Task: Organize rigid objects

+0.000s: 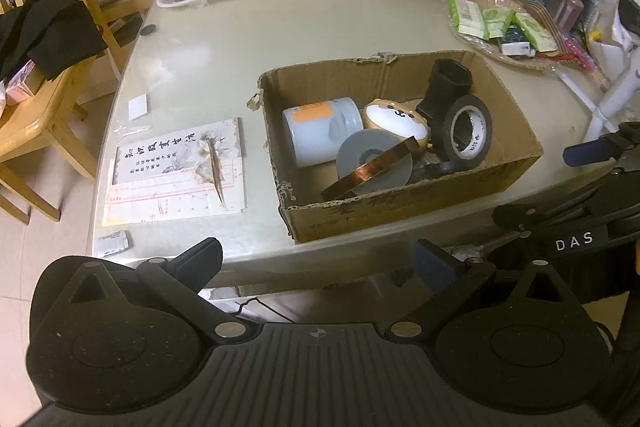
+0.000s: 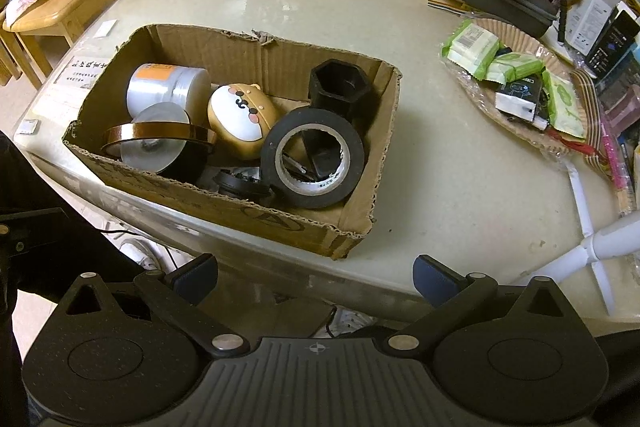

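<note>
Cardboard box (image 1: 400, 203) is sitting mid-frame in the left wrist view, on the pale worktop (image 1: 224, 39), already loaded: white canister (image 1: 320, 131) lying on its side at left, grey tape roll (image 1: 372, 159) with a copper-coloured tape ring (image 1: 368, 171) leaning across it, bear-face case (image 1: 396, 119) behind, black tape roll (image 1: 466, 129) at right, black hexagonal holder (image 1: 446, 83) in the upper right corner. Left gripper (image 1: 320, 263) is hovering low in frame at the worktop's near edge, fingers (image 1: 204, 259) spread wide and holding nothing. Papers (image 1: 176, 175) are lying left of the box, outside it.

Right wrist view: the box (image 2: 240, 211) is filling the left-centre of the frame. Right gripper (image 2: 316, 275) is also standing wide and empty, below the box's near right corner.

Risks, as I judge them: the contents are stacking loosely. The copper ring (image 2: 156, 135) is resting on the near wall, so a bump from wide fingers could tip it out. The black roll (image 2: 314, 163) is propped at a tilt and could roll. The box's near wall is sitting close to the worktop edge; pushing it could slide it off.

Hard to read: small dark parts under and inside the black roll, and a black disc (image 2: 240, 185) by the near wall, not identifiable. Clutter along the top and right of both frames is cut off by the fisheye edge.
</note>
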`<state>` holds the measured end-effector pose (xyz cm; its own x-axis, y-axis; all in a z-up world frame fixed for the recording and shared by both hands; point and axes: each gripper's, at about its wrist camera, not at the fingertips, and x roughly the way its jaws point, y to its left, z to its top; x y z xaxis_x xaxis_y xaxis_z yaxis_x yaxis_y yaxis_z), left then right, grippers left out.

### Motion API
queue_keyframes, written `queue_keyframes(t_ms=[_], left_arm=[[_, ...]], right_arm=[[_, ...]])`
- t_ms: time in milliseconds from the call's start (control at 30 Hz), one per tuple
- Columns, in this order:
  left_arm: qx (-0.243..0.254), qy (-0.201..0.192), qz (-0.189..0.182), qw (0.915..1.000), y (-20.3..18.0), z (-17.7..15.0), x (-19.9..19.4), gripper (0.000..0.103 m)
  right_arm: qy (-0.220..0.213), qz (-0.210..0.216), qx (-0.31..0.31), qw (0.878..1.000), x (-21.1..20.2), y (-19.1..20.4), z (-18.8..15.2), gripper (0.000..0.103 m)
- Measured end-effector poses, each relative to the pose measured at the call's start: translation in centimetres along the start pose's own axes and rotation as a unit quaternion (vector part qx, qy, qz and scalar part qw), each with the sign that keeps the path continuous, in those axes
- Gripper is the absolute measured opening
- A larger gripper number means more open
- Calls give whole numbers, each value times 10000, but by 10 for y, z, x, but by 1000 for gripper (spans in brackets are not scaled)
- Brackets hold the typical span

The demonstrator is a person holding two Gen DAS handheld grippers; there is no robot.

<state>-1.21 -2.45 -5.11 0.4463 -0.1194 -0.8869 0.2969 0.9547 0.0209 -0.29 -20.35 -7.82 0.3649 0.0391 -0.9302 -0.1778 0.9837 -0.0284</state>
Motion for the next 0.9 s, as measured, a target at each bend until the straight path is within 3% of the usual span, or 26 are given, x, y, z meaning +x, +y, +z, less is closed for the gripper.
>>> queue_keyframes(t_ms=[900], left_arm=[[72, -78, 61, 9999, 0, 3, -1, 103]], right_arm=[[-34, 31, -55, 10000, 0, 3, 1, 103]])
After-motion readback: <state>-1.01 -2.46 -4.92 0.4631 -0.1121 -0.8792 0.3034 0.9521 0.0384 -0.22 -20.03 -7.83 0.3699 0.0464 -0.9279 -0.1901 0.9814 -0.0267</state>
